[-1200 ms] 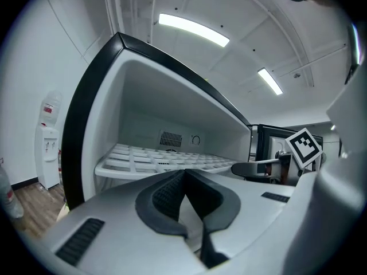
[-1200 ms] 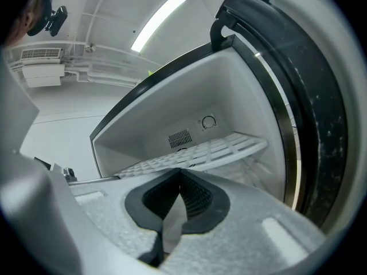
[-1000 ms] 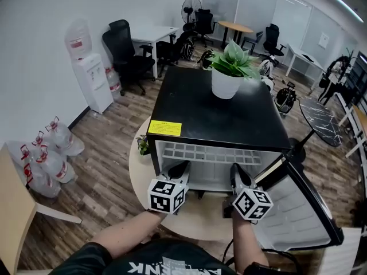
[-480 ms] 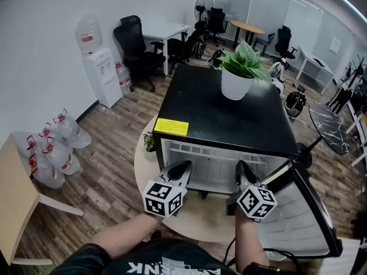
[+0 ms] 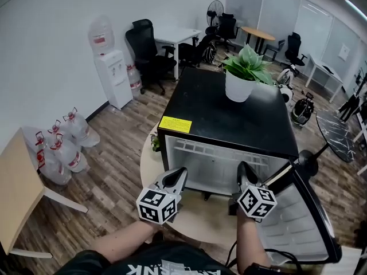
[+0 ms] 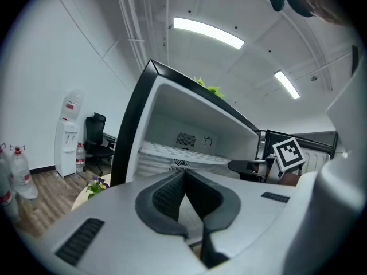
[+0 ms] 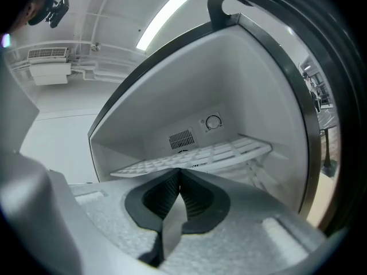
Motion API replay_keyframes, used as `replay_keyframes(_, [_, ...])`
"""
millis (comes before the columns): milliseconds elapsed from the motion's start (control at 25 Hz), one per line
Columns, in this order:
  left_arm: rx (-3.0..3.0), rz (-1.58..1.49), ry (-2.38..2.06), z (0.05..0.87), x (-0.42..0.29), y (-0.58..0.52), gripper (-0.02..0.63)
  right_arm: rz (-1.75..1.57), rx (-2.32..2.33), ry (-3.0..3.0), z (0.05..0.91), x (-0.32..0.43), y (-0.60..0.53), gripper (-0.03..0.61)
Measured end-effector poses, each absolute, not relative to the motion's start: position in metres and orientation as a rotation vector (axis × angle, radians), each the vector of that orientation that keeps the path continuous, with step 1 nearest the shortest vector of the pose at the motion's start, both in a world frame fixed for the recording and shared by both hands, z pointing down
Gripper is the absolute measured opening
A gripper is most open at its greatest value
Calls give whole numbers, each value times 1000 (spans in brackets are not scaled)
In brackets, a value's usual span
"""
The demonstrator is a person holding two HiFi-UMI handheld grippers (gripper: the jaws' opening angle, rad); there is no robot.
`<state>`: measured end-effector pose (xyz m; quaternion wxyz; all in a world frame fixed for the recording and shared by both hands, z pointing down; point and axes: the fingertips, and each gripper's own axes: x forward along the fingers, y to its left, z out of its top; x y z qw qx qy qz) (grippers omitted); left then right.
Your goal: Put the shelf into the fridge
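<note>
A black mini fridge (image 5: 229,110) stands on a round table (image 5: 150,168) with its door (image 5: 301,216) swung open to the right. The white grid shelf (image 5: 221,150) lies level on rails high inside the cabinet; it also shows as the shelf (image 6: 182,154) and the shelf (image 7: 198,156) in the gripper views. My left gripper (image 5: 178,173) and right gripper (image 5: 243,168) hover just in front of the opening, apart from the shelf. Both are shut with nothing between the pads. In the left gripper view the right gripper's marker cube (image 6: 287,152) shows at the right.
A potted plant (image 5: 245,76) stands on the fridge top, and a yellow label (image 5: 175,124) sits at its front left corner. A water cooler (image 5: 112,67), water bottles (image 5: 60,148) and a wooden table corner (image 5: 17,193) are to the left. Office chairs and desks fill the back.
The head view has shifted, so the fridge sits lower and further right. My left gripper has drawn back a little toward me and to the left. Both grippers stay shut.
</note>
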<state>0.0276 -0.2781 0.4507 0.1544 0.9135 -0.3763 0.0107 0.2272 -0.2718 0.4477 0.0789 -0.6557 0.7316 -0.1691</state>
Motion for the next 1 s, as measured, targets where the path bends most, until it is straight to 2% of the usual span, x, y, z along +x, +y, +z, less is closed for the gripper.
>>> replay_keyframes(360, [2688,11,-1163,428,14,-248,3,-491,-1940,2319,448,215,-245,6])
replay_keyframes(720, [2723,18,-1272,404,-5,-221,3,-337,-1746,2504,410,185,-187,8])
replay_keyframes(1000, [2732,1,-1245,386,-10,-212,3,-297,-1777,2504,394,183,-159,6])
